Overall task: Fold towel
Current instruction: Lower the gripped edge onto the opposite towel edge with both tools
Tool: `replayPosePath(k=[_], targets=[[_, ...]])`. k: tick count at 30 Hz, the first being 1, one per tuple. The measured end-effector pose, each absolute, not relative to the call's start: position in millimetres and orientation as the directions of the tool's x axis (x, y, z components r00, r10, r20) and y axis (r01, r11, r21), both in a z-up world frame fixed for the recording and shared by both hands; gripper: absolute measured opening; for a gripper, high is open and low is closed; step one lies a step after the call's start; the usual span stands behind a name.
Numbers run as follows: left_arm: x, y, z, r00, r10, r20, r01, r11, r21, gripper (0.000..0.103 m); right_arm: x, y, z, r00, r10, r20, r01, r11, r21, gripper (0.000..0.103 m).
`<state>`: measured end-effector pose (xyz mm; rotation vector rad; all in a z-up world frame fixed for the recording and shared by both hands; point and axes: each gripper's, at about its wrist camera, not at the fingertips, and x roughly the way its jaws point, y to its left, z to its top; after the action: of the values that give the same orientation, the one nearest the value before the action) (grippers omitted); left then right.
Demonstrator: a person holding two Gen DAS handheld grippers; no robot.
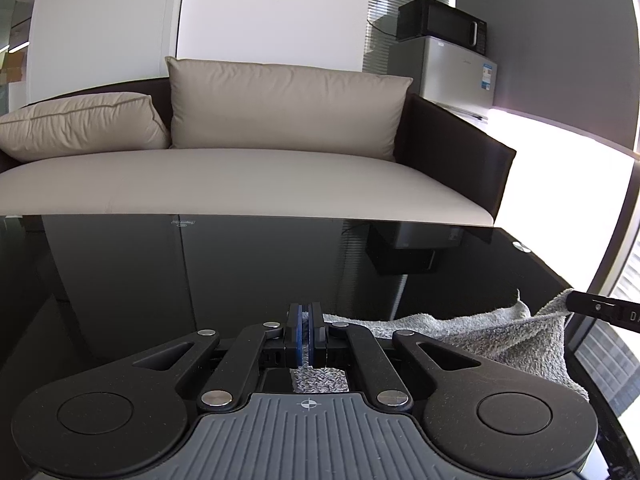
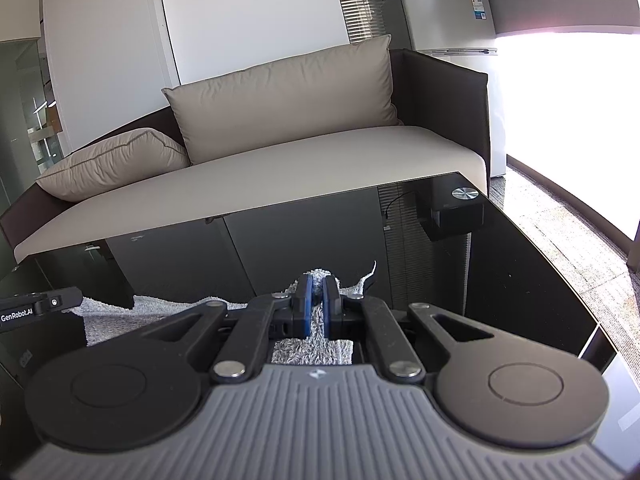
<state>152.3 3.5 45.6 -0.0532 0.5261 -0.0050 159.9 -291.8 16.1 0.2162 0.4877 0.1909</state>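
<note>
Grey terry fills the narrow slot between the blue pads of my left gripper (image 1: 307,334): its jaws are pressed together on an edge of the towel (image 1: 480,336), and a little of the weave shows just behind them. My right gripper (image 2: 319,304) does the same, pinching another part of that towel, with a tuft poking up past the fingertips and a white label sticking out beside them.

From the left wrist view the cloth runs off to the right in a sagging band and rises to where my other tool bites it, so I judge the held edge is lifted between my two grips, while the rest trails down toward the black glass table (image 1: 200,264). How much still rests on the glass I cannot tell.

I read the step in hand as carrying a gripped edge across to make a fold. Whether this is an early fold or a later one on an already doubled towel, the pictures do not settle. The next move calls for keeping both pinches level and the edge taut, so the layers land square.

Both tools sit low over the near part of the table, side by side and near each other, pointing toward the beige sofa (image 1: 248,176).
</note>
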Motion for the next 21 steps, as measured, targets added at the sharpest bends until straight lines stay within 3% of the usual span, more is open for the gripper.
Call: replayPosePath(k=[21], targets=[[190.6, 10.7, 34.8, 0.845, -0.013, -0.535, -0.025, 0.998, -0.064, 0.002, 195.8, -286.8, 5.1, 0.852, 0.226, -0.472, -0.113, 0.960, 0.255, 0.005]])
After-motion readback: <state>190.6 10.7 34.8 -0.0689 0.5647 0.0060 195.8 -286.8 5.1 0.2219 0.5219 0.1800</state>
